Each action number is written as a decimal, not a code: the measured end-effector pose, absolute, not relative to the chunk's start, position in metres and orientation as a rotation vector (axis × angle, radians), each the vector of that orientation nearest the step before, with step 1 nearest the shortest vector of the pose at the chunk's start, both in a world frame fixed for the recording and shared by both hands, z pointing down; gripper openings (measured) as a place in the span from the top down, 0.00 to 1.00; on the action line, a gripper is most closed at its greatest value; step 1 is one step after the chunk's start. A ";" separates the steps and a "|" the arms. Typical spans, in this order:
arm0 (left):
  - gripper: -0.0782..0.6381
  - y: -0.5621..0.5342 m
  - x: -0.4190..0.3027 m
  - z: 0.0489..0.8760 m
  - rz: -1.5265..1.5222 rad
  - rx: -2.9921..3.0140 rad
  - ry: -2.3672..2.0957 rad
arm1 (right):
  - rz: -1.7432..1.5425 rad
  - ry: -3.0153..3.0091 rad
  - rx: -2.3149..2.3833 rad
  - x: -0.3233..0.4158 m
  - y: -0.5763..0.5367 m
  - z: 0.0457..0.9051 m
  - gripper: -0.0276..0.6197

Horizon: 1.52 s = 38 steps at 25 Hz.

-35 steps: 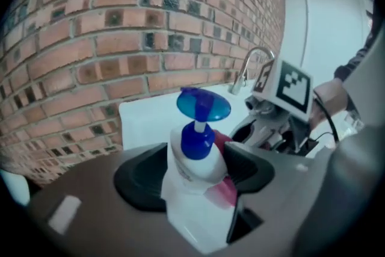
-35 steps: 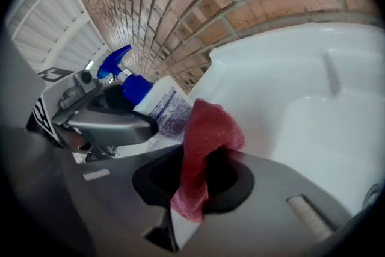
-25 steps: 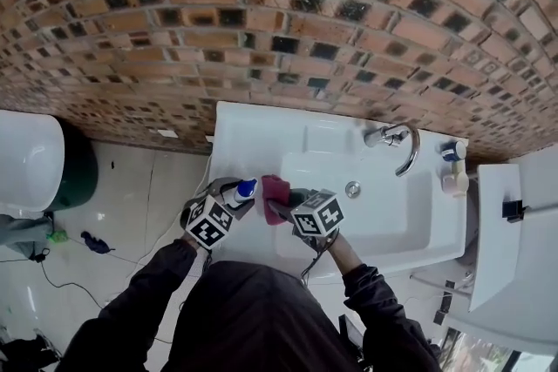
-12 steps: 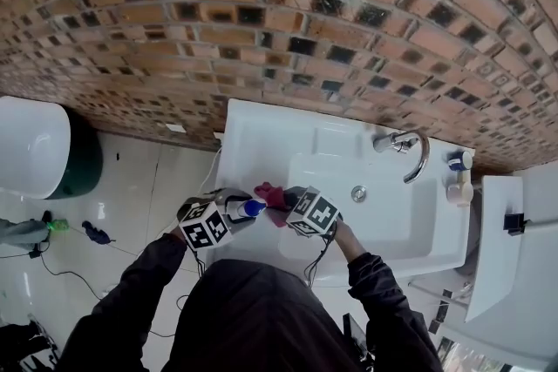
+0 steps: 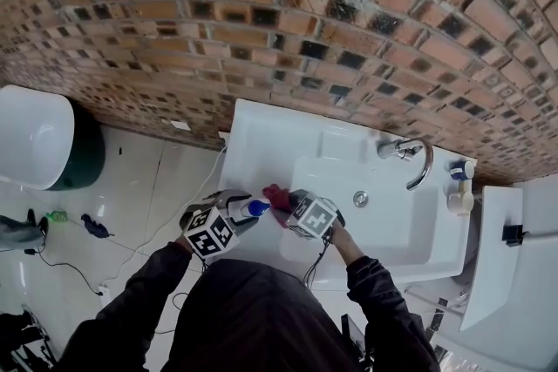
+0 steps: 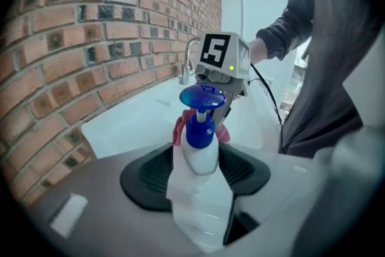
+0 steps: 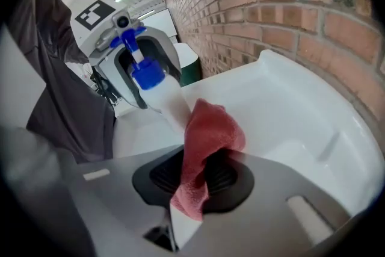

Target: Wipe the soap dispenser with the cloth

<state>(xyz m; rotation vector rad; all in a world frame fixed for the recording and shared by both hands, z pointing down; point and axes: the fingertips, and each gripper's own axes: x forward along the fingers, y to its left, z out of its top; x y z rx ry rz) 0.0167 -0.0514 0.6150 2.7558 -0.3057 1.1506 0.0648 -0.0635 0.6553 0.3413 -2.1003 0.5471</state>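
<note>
A: Biggest first?
B: Red-brown brick wall [image 5: 279, 30] across the top. Below it, a pale tiled floor [image 5: 148, 187] on the left and a white ceramic sink [image 5: 261, 144] acting as the worktop, with a curved chrome tap [image 5: 410, 154] at its back right.
A: Person?
B: Dark sleeves, seen from above, one gripper in each hand at the sink's front left edge.
A: Left gripper [image 5: 237, 208]?
B: Its jaws are on the body of a white plastic soap dispenser with a blue pump top [image 6: 200, 150], pads on both sides. The jaws are opening, with the bottle still between them. The soap dispenser is off the sink, tilted, its pump end towards the other gripper.
A: Right gripper [image 5: 289, 205]?
B: Jaws clamped on a folded red terry cloth [image 7: 207, 135]. The bunched end sticks out past the tips and lies against the bottle's side below the pump collar; it looks to be touching.
A: Any writing?
B: Only black-and-white square marker patterns on the gripper cubes [image 5: 209, 233], a code and not text. The bottle side facing the cameras shows plain white. A small blue-capped bottle [image 5: 459, 170] sits at the sink's right corner; its print is too small to read.
</note>
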 end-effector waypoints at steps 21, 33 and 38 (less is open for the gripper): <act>0.84 -0.043 -0.005 0.591 0.698 2.321 -0.629 | -0.015 -2.080 0.032 0.048 -0.035 0.603 0.85; 0.79 -0.056 -0.007 0.575 0.776 2.457 -0.573 | 0.674 -2.342 0.329 0.048 -0.035 0.587 0.85; 0.77 -0.055 -0.002 0.572 0.791 2.496 -0.540 | 0.949 -2.455 0.363 0.044 -0.062 0.563 0.85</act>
